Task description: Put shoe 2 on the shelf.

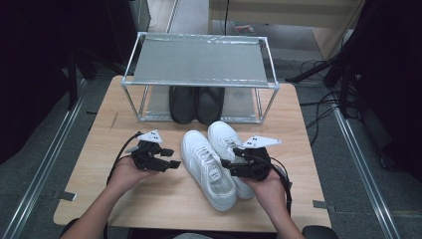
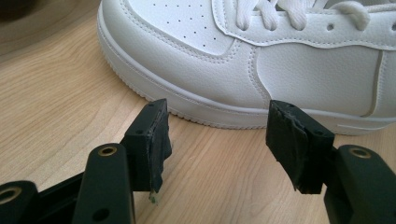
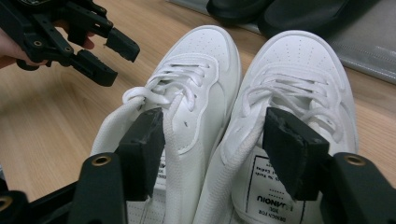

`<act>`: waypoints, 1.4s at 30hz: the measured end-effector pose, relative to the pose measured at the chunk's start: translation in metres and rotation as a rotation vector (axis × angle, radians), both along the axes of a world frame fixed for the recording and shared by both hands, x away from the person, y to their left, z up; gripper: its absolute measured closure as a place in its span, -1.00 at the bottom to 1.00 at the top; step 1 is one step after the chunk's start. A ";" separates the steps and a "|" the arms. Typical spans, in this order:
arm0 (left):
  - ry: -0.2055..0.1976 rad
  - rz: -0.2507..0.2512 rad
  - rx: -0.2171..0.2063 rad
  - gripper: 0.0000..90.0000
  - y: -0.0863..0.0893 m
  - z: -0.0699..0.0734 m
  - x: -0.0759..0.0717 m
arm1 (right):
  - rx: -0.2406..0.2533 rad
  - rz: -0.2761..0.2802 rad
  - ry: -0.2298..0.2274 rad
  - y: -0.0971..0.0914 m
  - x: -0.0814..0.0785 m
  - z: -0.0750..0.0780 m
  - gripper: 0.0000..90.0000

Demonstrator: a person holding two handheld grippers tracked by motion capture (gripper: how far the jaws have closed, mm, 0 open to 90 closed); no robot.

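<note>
Judging from the leather and thick rubber soles, the pair of white sneakers point(image 1: 214, 162) looks light, stiff at the sole and soft at the collar, so the padded heel collar or the tongue seems the best place to take hold. The pair lies at the lower centre of the high view, on the wooden surface point(image 1: 99, 149), toes pointing up toward the metal rack point(image 1: 199, 62). The right claw point(image 1: 228, 164) stands wide, empty, over the collars; the left claw point(image 1: 171, 158) is also wide, empty, just beside the left shoe's side. Black shoes point(image 1: 196, 104) fill the rack's lower middle; open room remains left of the pair.
</note>
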State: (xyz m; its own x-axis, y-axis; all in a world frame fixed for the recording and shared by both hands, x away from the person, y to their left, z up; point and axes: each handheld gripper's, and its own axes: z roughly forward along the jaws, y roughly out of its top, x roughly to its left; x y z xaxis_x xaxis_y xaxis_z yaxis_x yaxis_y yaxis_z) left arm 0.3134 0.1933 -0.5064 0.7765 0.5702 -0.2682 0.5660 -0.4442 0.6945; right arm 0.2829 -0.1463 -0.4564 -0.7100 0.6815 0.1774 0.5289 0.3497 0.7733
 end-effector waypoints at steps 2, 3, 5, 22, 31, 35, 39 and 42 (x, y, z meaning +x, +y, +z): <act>0.002 -0.002 0.000 -0.12 0.000 0.000 0.000 | 0.004 -0.012 0.005 0.002 -0.001 -0.002 -0.18; 0.003 0.000 0.002 -0.12 0.000 0.000 0.000 | 0.000 -0.015 0.005 0.004 -0.001 -0.003 -0.20; 0.004 0.000 0.004 -0.12 0.000 0.000 0.000 | -0.009 -0.019 -0.002 0.006 -0.001 -0.005 -0.21; 0.007 0.007 -0.011 -0.12 0.001 0.000 0.001 | -0.055 -0.030 0.014 0.013 -0.004 -0.017 -0.03; -0.021 0.018 -0.016 -0.11 0.002 0.002 0.001 | -0.099 -0.034 -0.018 0.017 -0.005 -0.017 0.23; -0.029 0.025 -0.017 -0.11 0.004 0.004 0.001 | -0.122 -0.032 -0.020 0.020 -0.005 -0.016 0.45; -0.027 0.029 -0.011 -0.11 0.004 0.004 0.001 | -0.101 -0.032 0.015 0.017 -0.003 -0.015 0.57; -0.028 0.030 -0.010 -0.11 0.007 0.003 0.001 | -0.080 -0.031 0.033 0.015 -0.001 -0.014 0.61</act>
